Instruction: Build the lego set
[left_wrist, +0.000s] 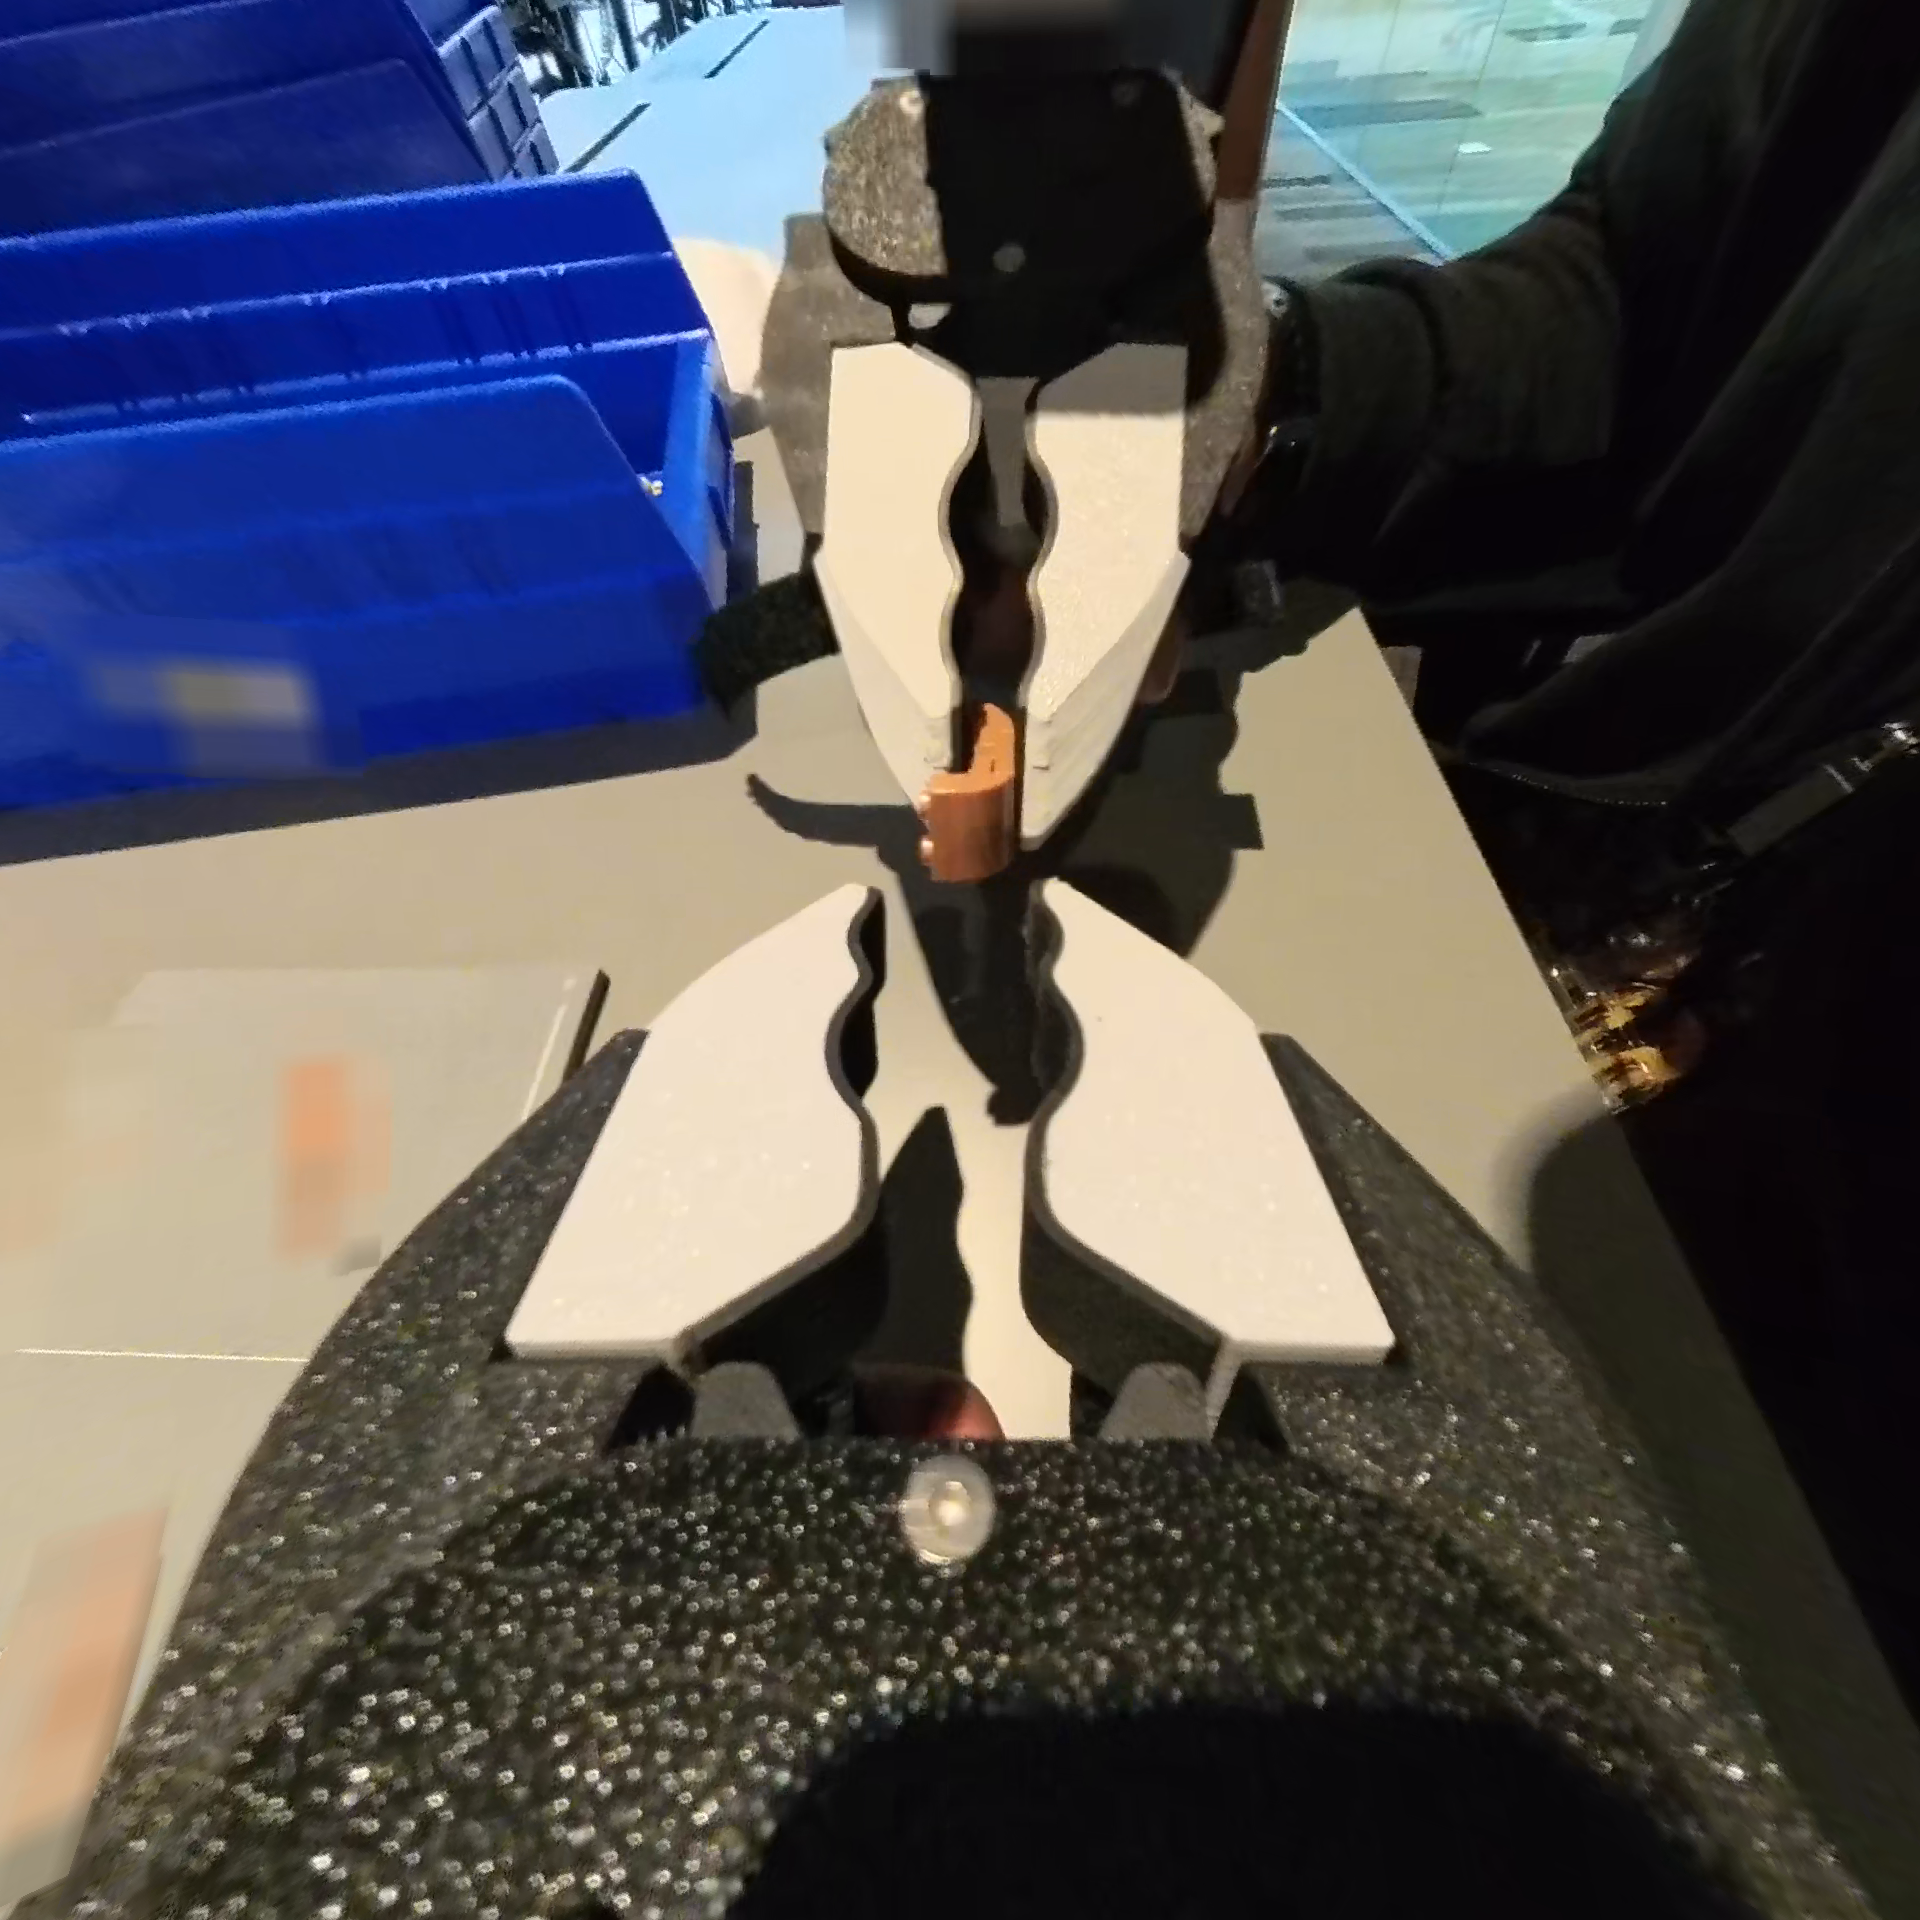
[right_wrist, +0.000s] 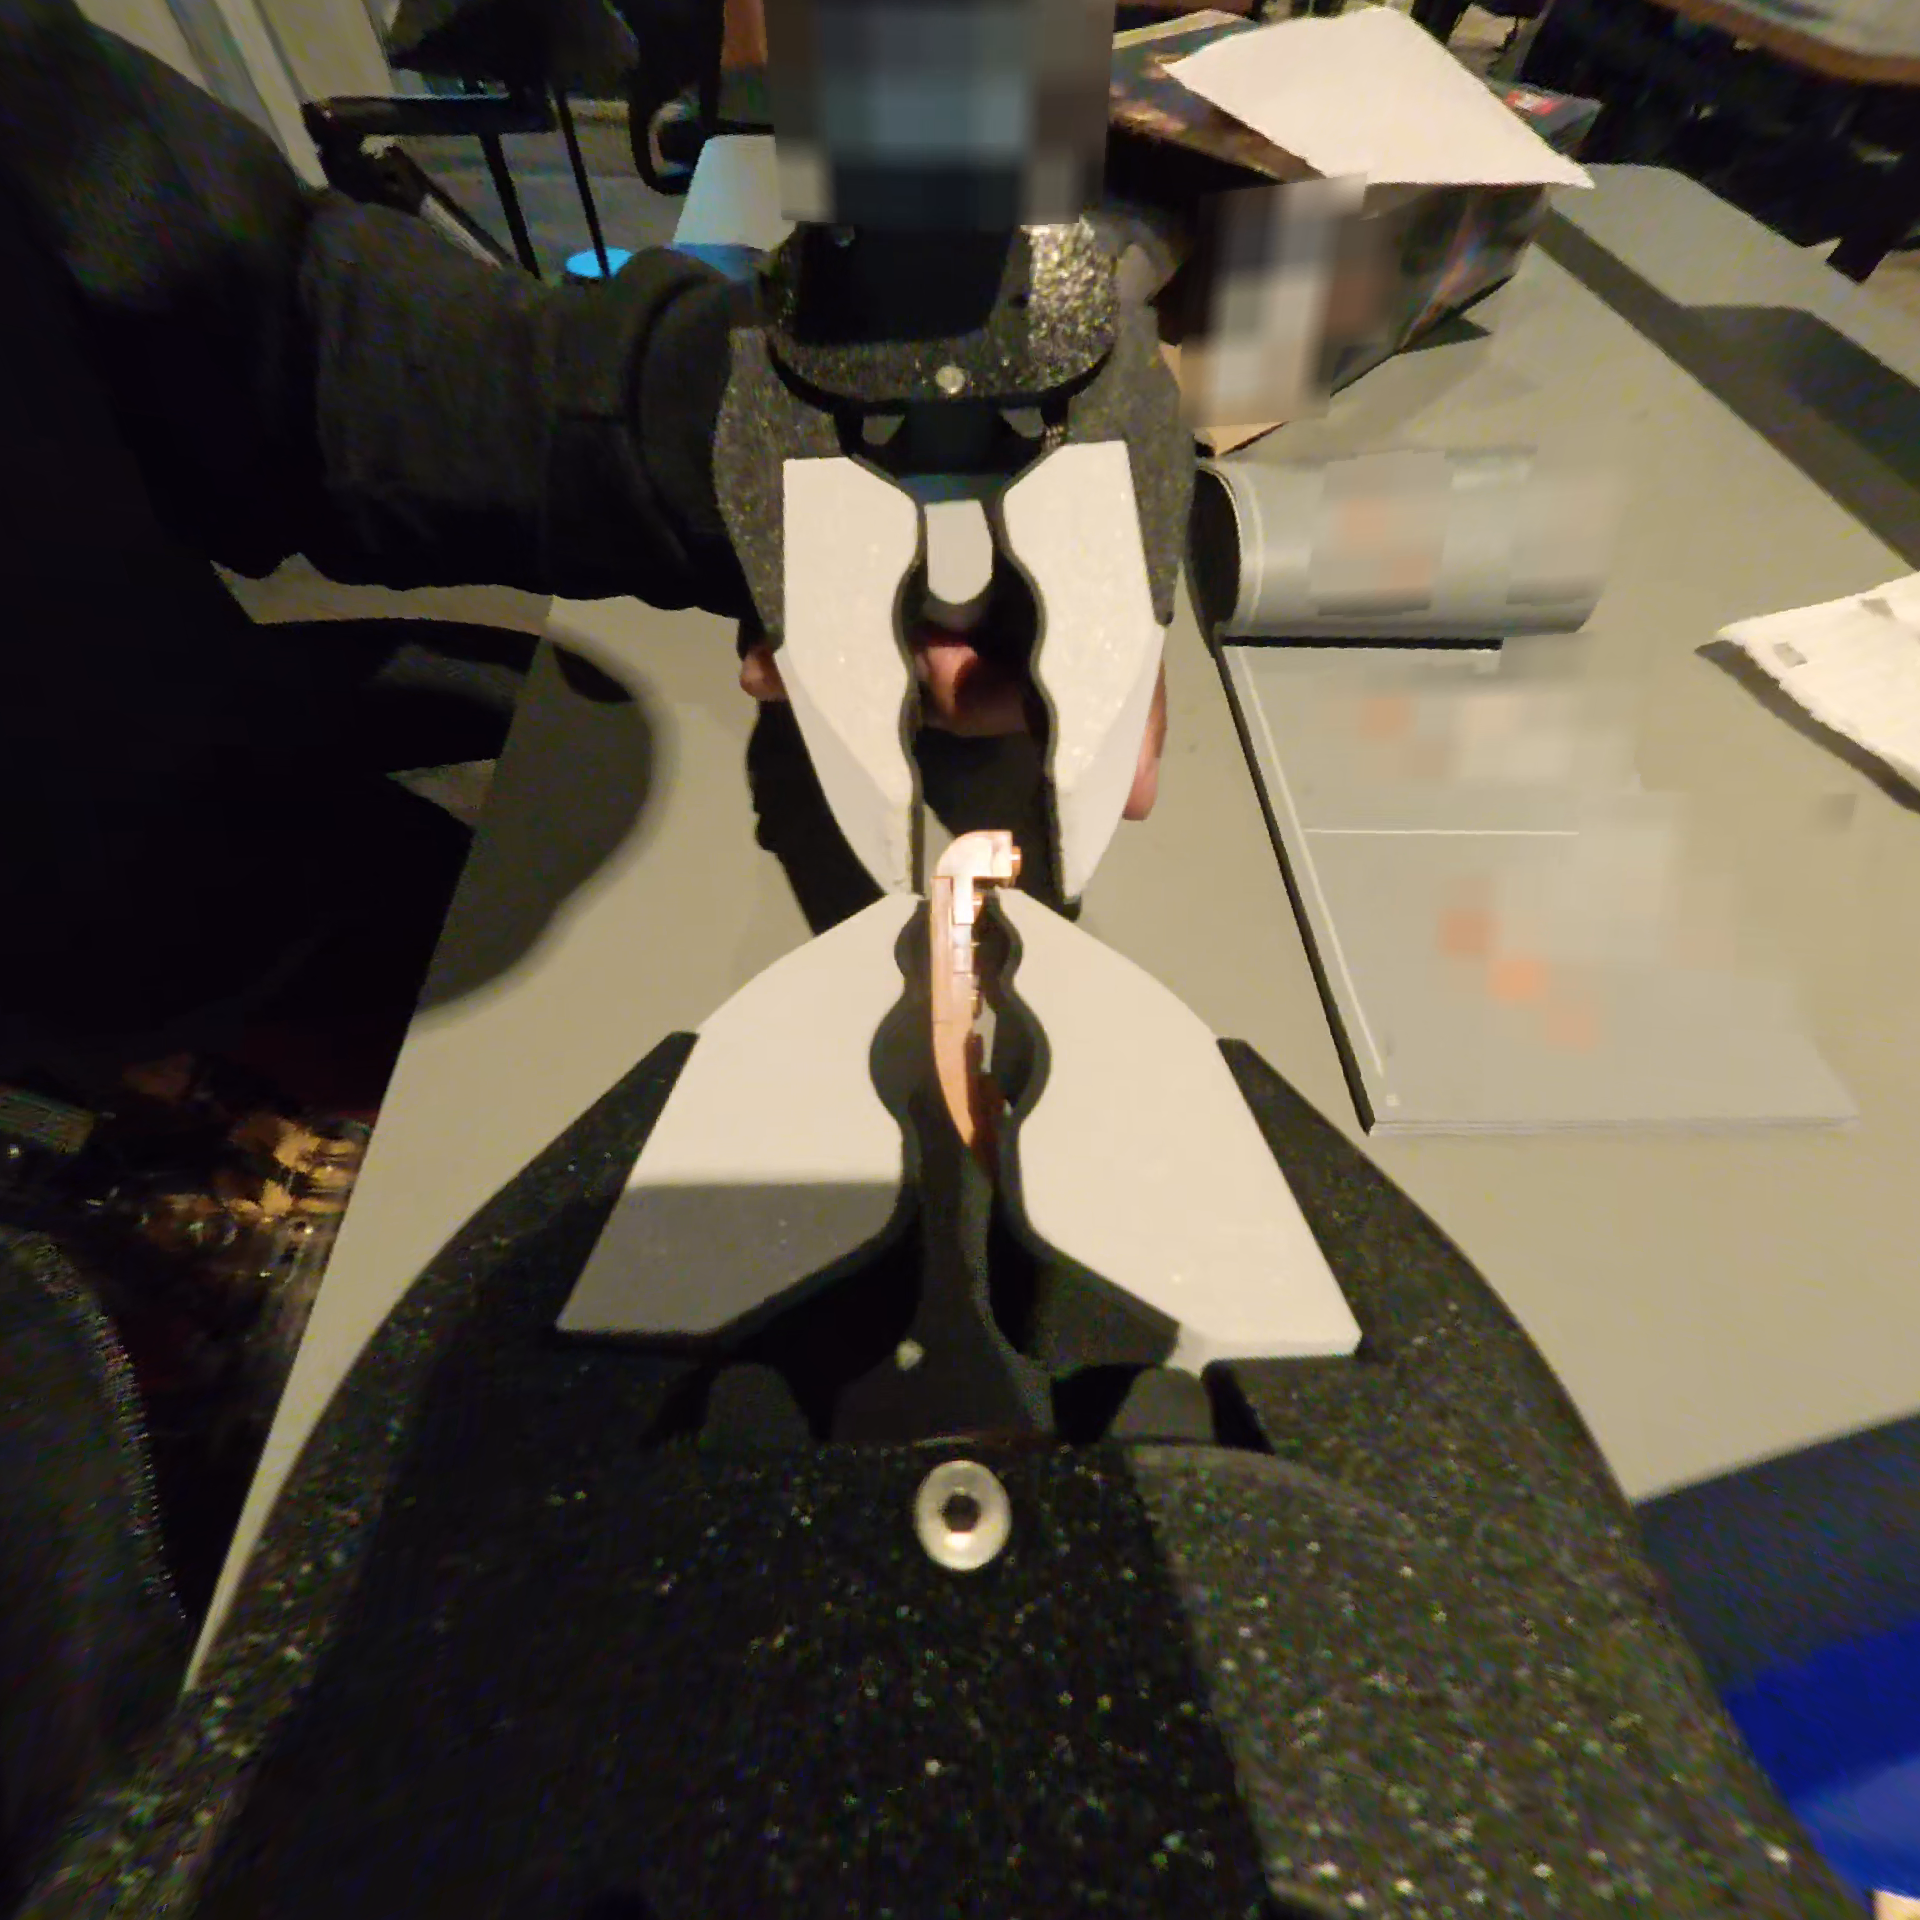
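the left gripper (left_wrist: 951, 935) is gaping, gripping nothing. at its 12 o'clock the right gripper (left_wrist: 982, 774) is pinching a copper-brown lego assembly (left_wrist: 971, 810) above the grey table (left_wrist: 416, 914). only the left view is showing blue bins (left_wrist: 343, 499); only the right, a booklet (right_wrist: 1558, 935).

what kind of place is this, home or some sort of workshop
Probably a workshop or lab bench rather than a home: blue parts bins line a grey table, with printed instruction sheets spread out.
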